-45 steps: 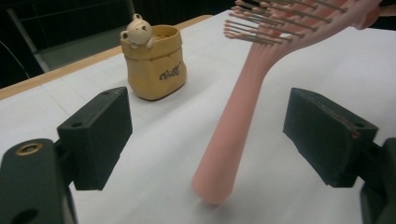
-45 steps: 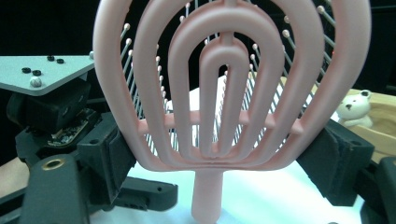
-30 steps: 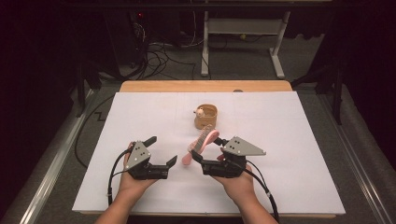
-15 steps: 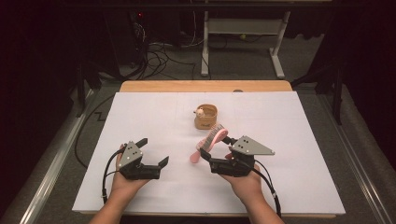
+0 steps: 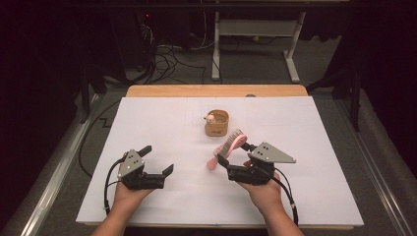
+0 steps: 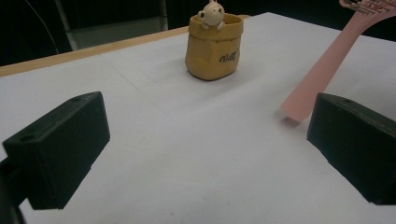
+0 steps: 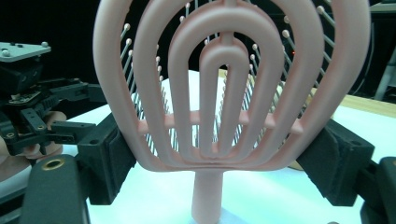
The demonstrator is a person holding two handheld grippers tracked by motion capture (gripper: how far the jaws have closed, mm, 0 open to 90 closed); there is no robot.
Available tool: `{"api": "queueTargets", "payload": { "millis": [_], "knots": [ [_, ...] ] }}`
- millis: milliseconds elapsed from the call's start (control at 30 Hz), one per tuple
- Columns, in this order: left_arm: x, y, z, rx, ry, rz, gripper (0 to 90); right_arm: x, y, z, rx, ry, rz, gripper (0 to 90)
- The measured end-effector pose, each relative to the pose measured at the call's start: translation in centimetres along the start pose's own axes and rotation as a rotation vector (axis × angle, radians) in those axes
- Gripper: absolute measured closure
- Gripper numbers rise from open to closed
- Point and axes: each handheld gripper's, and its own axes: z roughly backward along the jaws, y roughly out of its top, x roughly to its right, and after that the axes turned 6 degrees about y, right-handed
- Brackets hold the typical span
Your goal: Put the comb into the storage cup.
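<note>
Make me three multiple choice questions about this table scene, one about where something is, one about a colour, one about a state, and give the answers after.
1. Where does the yellow-brown pot with the small animal figure stand?
A. Beyond both grippers, toward the far edge of the table
B. Between the person's wrists at the near edge
C. On the floor

2. What colour is the hairbrush?
A. Green
B. Pink
C. Black

3. What is the left gripper doing?
A. Clamping the pot
B. Holding the brush handle
C. Open, holding nothing

Answers:
1 A, the high view shows the pot farther up the white sheet than both hands.
2 B, its head and handle are pink in all views.
3 C, its fingers stand wide apart over bare table, while the right gripper has the brush head between its fingers.
</note>
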Motion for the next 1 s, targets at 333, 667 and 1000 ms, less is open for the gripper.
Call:
{"api": "queueTargets", "payload": {
  "millis": [333,667,1000],
  "knots": [
    [-0.3,-0.2,-0.1,-0.004,-0.009,0.001,0.0,1.2,0.3,1.6,0.019,-0.05,0.0,20.2],
    [-0.3,-0.1,0.2,0.016,-0.017,0.005,0.0,2.3,0.3,2.8,0.023,-0.089,0.0,20.2],
    [-0.5,-0.2,0.2,0.018,-0.016,0.007,0.0,3.7,0.2,4.3,0.03,-0.144,-0.017,20.2]
  ]
}}
